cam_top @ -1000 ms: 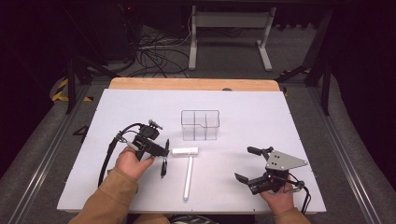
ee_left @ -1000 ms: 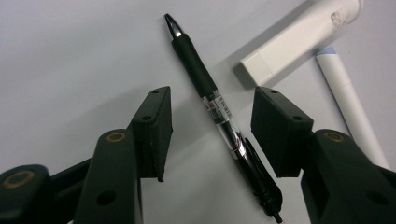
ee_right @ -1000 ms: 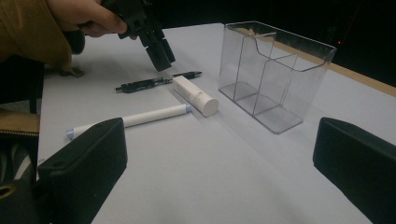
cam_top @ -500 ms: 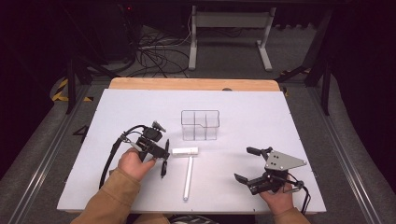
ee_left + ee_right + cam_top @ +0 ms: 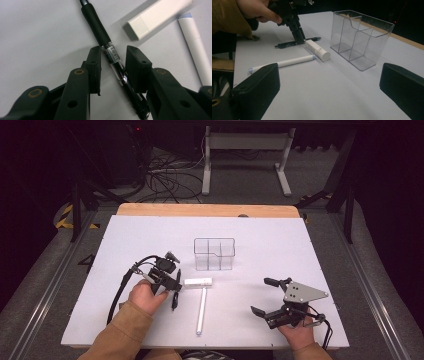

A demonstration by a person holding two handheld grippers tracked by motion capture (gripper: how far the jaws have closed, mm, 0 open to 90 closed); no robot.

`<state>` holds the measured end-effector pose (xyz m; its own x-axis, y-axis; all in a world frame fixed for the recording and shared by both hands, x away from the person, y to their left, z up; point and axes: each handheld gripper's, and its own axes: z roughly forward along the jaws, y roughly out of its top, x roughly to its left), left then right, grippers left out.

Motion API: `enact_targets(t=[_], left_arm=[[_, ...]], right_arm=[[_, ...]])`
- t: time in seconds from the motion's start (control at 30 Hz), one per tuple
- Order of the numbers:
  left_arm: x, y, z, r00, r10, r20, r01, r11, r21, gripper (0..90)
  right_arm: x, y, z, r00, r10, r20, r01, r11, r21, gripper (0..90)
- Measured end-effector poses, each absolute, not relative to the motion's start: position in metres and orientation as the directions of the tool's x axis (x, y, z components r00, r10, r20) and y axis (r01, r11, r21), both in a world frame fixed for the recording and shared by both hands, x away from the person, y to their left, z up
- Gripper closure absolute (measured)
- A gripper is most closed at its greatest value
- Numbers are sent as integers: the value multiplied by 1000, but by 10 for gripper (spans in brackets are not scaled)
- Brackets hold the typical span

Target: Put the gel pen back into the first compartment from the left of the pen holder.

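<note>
A black pen (image 5: pixel 96 22) lies on the white table (image 5: pixel 280 245), and in the high view this pen (image 5: pixel 174 301) is just in front of my left hand. My left gripper (image 5: pixel 113 51) points down over it with one jaw on each side. The jaws have just been closing, and a narrow gap still shows between the pads and the pen. In the right gripper view the left gripper (image 5: pixel 298 35) stands on the pen (image 5: pixel 284 45). My right gripper (image 5: pixel 261 295) rests at the front right, open, with nothing between its jaws.
A short white block (image 5: pixel 198 282) and a long white marker (image 5: pixel 201 310) lie just right of the pen. A clear divided organiser (image 5: pixel 214 254) stands behind them at mid-table. The table's wooden far edge (image 5: pixel 210 210) borders a dark floor with cables.
The left gripper has shifted slightly towards the pen and its jaws have narrowed around it. The right gripper has not moved.
</note>
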<state>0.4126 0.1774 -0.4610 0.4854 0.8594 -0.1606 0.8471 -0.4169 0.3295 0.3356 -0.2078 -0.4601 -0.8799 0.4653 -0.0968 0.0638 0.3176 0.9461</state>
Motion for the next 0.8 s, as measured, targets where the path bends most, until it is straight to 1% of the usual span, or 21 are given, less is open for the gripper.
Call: enact_targets(t=[0.27, 0.43, 0.5, 0.63, 0.8], left_arm=[[411, 176, -461, 483, 863, -146, 848, -420, 323, 693], [412, 177, -461, 466, 873, -143, 857, -405, 319, 746], [413, 179, -461, 461, 876, -144, 860, -400, 317, 784], [414, 180, -460, 460, 875, -147, 862, -401, 310, 794], [411, 184, -451, 465, 873, -146, 847, -390, 362, 795]], right_arm=[[335, -208, -460, -881, 463, -99, 62, 319, 946, 36], [335, -208, -460, -882, 461, -98, 62, 318, 946, 36], [335, -208, -460, -882, 460, -99, 60, 318, 946, 36], [335, -207, -460, -883, 459, -99, 59, 319, 946, 36], [335, -208, -460, -883, 458, -100, 57, 317, 947, 36]])
